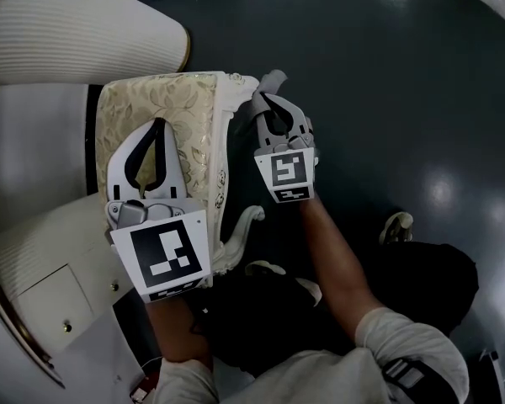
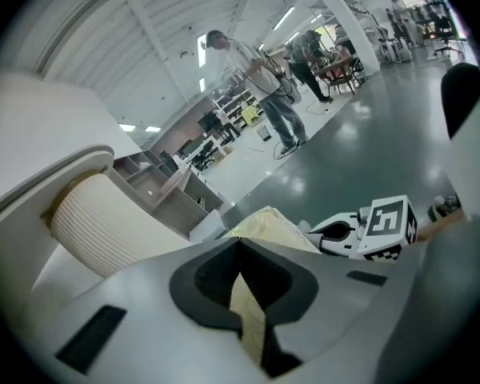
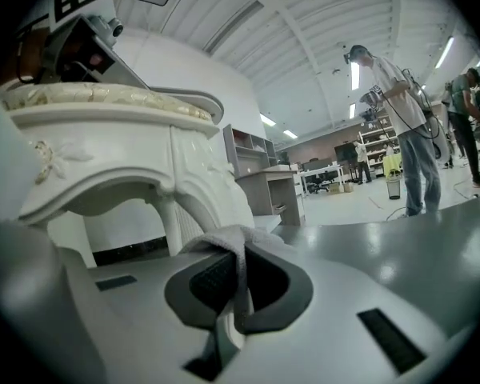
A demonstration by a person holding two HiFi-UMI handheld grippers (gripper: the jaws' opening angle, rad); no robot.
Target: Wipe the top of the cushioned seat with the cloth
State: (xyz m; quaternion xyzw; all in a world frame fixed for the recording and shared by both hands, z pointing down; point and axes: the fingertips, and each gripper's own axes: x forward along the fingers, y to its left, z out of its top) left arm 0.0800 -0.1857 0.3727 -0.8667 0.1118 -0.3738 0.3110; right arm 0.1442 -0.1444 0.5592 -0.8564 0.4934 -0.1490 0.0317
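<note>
The cushioned seat [image 1: 164, 112] has a gold floral top and a white carved frame [image 3: 104, 146]. My left gripper [image 1: 158, 124] hovers over the cushion [image 2: 264, 224] with its jaws shut and nothing between them. My right gripper [image 1: 269, 99] is off the seat's right edge, lower than the cushion top, shut on a grey cloth [image 1: 271, 81]. In the right gripper view the cloth [image 3: 228, 246] drapes over the jaw tips, with the seat up to the left. The left gripper view catches the right gripper [image 2: 340, 234] beyond the cushion.
A white ribbed cylinder [image 1: 67, 32] stands behind the seat and curved white furniture [image 1: 42, 259] lies to its left. Dark glossy floor [image 1: 387, 82] spreads to the right. A shoe [image 1: 396, 225] rests on the floor. People [image 3: 404, 118] stand far off.
</note>
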